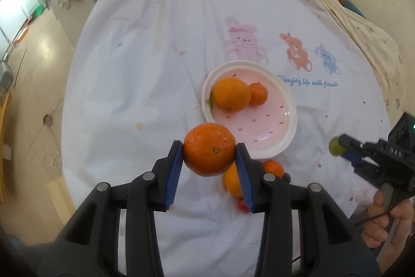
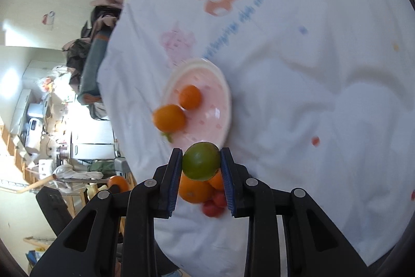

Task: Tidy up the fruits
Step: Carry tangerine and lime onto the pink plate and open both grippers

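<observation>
An orange [image 1: 209,149] is gripped between the fingers of the left gripper [image 1: 210,160] and held above the white cloth [image 1: 145,74] just short of the pink plate [image 1: 272,131], where a larger orange fruit [image 1: 231,94] and a small mandarin [image 1: 257,94] already lie touching. A lime [image 2: 201,161] is clamped in the right gripper [image 2: 201,168], also near the plate's rim. The step in hand appears to be the carry to the plate; next, each fruit is to be lowered onto the bare pink part and let go without the two resting fruits being knocked. More orange fruit [image 1: 232,182] and small red pieces [image 2: 214,204], possibly tomatoes, are half hidden behind the fingers, and the right view is blurred.
</observation>
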